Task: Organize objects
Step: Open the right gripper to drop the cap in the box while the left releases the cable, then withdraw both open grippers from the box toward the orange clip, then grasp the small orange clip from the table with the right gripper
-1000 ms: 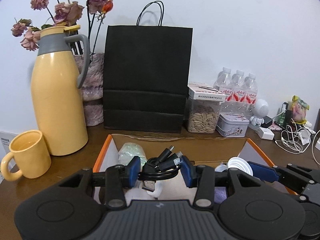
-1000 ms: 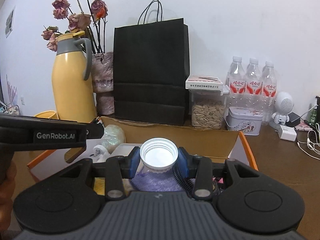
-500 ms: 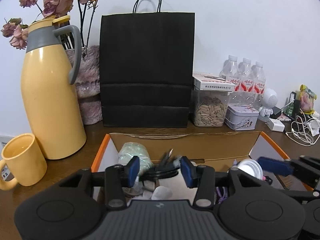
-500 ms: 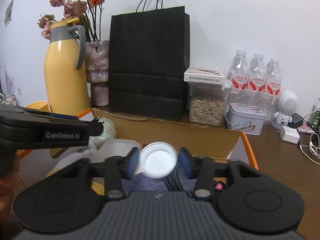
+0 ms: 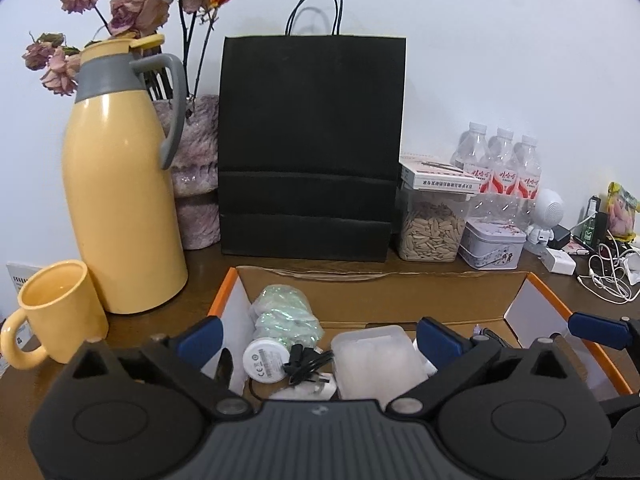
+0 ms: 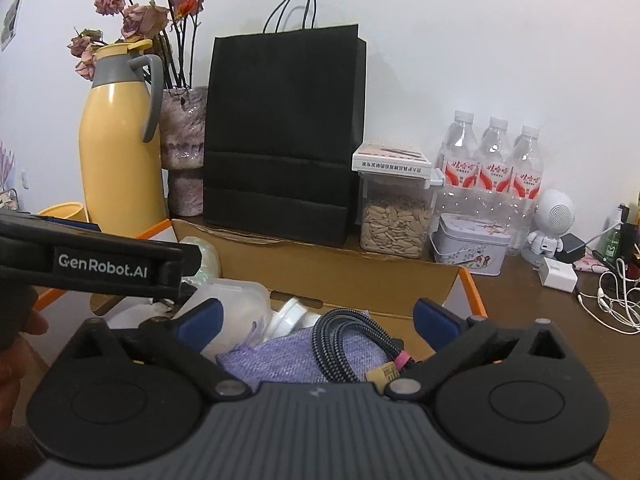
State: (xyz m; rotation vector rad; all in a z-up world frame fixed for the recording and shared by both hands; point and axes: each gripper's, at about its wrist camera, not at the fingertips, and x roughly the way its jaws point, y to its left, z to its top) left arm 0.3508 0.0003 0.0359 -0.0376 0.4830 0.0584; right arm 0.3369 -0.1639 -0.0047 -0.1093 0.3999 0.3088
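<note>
Both tools over cardboard box (image 5: 380, 292) on bench (image 5: 192, 280): left tool (image 5: 318, 340) spread wide, jaws just opening, black cable (image 5: 306, 364) released into box; right tool (image 6: 318, 318) likewise opening, empty above purple pouch (image 6: 292, 356).

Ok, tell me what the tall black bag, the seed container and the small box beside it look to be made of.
Tall black handled bag: matte paper, judging by its sharp horizontal creases and thin cord handles. Clear seed container: probably transparent plastic, the seeds showing through. Small printed rectangular box: likely tin, with its dull silvery sheen and rolled lid rim.
</note>
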